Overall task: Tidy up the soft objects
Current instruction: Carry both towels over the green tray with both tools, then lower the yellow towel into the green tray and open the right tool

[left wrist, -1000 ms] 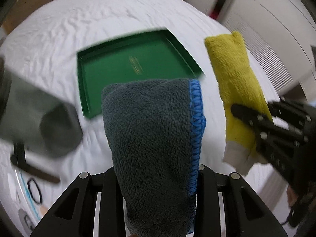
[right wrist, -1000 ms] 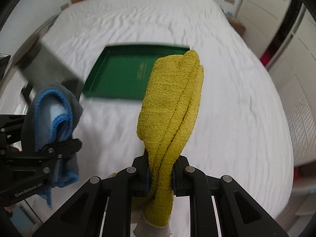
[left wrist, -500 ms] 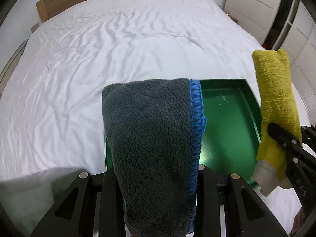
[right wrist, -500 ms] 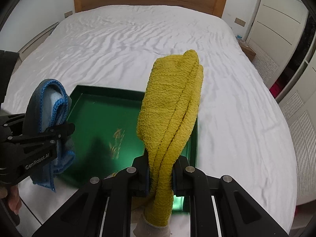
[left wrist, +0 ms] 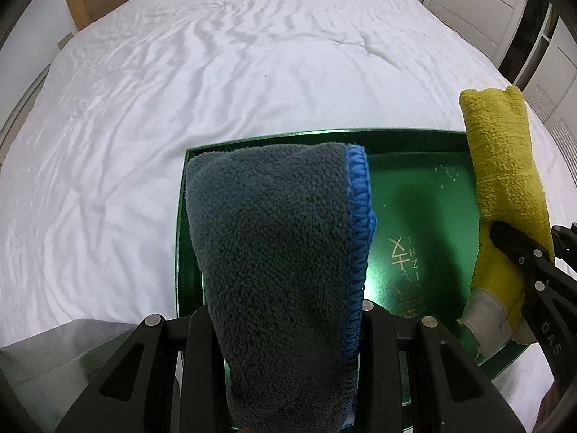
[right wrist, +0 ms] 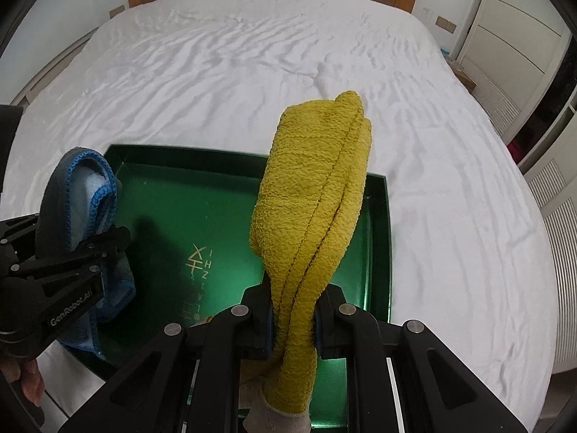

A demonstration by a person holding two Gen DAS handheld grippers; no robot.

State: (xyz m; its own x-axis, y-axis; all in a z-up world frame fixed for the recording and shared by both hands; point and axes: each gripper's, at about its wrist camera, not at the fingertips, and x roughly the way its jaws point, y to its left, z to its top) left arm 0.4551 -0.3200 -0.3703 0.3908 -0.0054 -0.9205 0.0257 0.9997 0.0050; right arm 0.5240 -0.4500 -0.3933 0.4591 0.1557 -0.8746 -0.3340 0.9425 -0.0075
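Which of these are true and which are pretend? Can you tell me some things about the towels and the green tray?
1. The left gripper holds a grey cloth with blue edging. True.
2. The right gripper is empty. False: it is clamped on a yellow towel.
3. The green tray lies on a white bed. True.
4. The yellow towel already lies flat in the tray. False: it is held up above the tray.
5. The tray has gold markings inside. True.

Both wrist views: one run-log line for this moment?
left gripper: shut on grey cloth | right gripper: shut on yellow cloth | both over green tray on bed
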